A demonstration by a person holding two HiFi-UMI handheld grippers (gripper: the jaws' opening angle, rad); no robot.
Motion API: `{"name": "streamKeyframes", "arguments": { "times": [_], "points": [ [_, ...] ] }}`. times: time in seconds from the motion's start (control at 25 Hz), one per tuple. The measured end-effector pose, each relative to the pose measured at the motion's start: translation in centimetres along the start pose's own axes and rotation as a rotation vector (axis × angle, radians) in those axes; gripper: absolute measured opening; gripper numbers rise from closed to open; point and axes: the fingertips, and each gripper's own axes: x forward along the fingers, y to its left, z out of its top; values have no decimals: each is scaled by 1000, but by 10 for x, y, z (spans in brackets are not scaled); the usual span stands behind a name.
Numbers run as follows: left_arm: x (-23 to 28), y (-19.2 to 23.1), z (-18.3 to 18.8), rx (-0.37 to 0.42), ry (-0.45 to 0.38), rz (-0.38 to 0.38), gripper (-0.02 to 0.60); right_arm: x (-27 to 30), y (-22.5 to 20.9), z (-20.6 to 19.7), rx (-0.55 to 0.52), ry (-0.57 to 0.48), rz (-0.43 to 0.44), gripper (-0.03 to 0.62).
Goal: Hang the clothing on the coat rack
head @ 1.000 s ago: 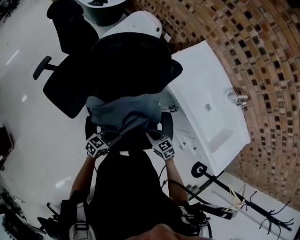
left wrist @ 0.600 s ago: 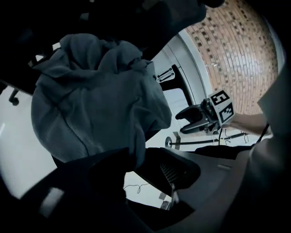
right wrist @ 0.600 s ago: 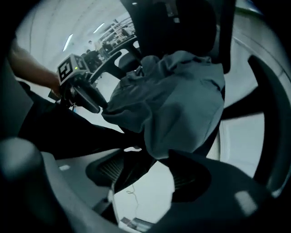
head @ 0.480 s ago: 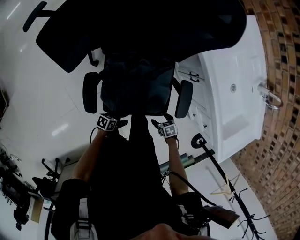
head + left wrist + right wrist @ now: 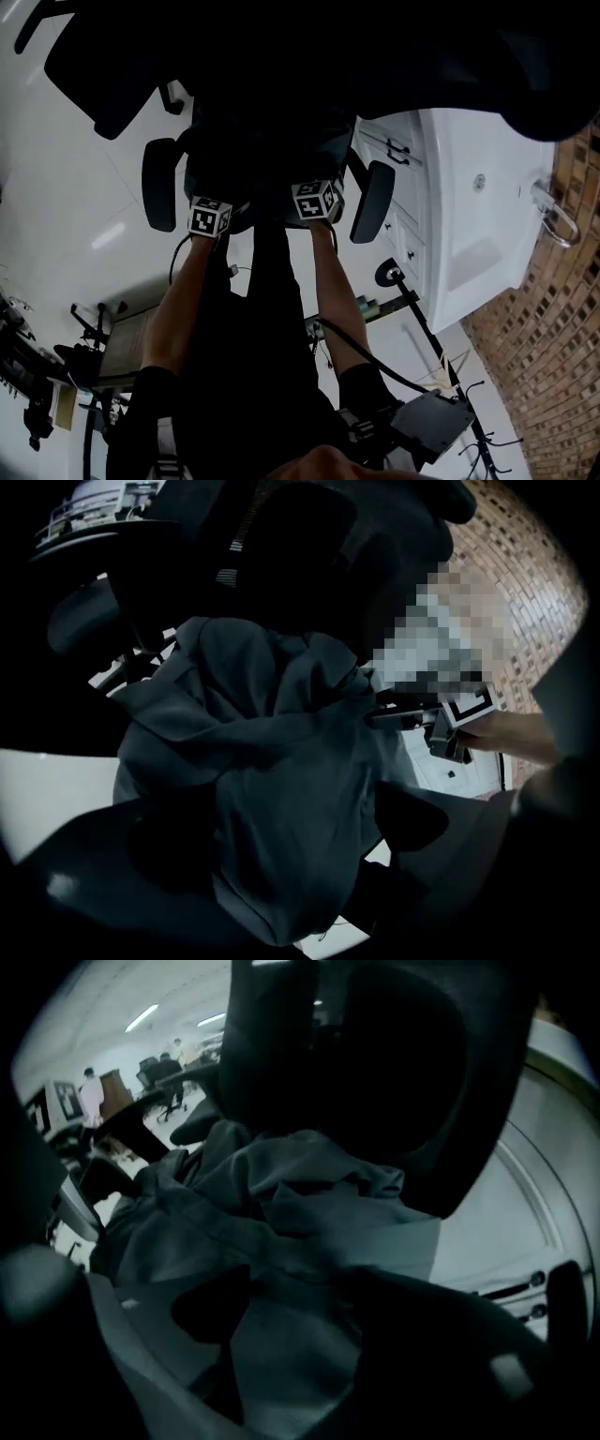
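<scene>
The grey-blue garment [image 5: 272, 752] lay heaped on the seat of a black office chair [image 5: 372, 202], bunched against the backrest, with folds spilling toward the front edge. The left gripper [image 5: 295, 855] had its fingers apart with a thick fold lying between them. The right gripper [image 5: 281, 1335] likewise had its fingers spread either side of the cloth. Neither looked to have pinched it yet.

The fabric read as soft, light and limp. It would likely sag and trail from wherever it was held, and a single layer could slip free. The better hold seemed a doubled fold near the collar or shoulders, one gripper to each side, though the heap hid where those were.

In the head view the chair's armrests flanked the heap at 9 and 3 o'clock, and either could snag a trailing sleeve. A white vanity unit [image 5: 478, 187] stood close at the chair's 3 o'clock. The coat rack [image 5: 417, 314] stood at about 5 o'clock, beside the vanity, so the carry would have to swing past the right armrest and the vanity.
</scene>
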Motion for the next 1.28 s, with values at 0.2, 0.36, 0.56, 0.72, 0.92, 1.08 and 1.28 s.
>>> {"name": "streamKeyframes", "arguments": {
  "times": [0.2,0.36,0.56,0.72,0.92,1.08,1.28],
  "points": [
    [21,21,15,40,-28,88,517,-2,-6,1,-54,3,-40,35],
    [34,46,14,72,1,159,418,-35,3,15,-2,-87,-1,31],
    [27,46,33,71,-47,115,25,-80,29,38,29,-195,82,28],
    [-52,7,58,62,-281,-7,22,-155,39,57,108,-306,76,26],
    [-223,-59,115,112,-674,-334,21,-279,28,80,297,-517,-31,26],
    [-348,-141,159,235,-860,-646,20,-397,22,106,421,-747,-125,25],
    [-475,-261,195,498,-1021,-984,20,-550,19,96,561,-1059,-240,25]
  ]
}}
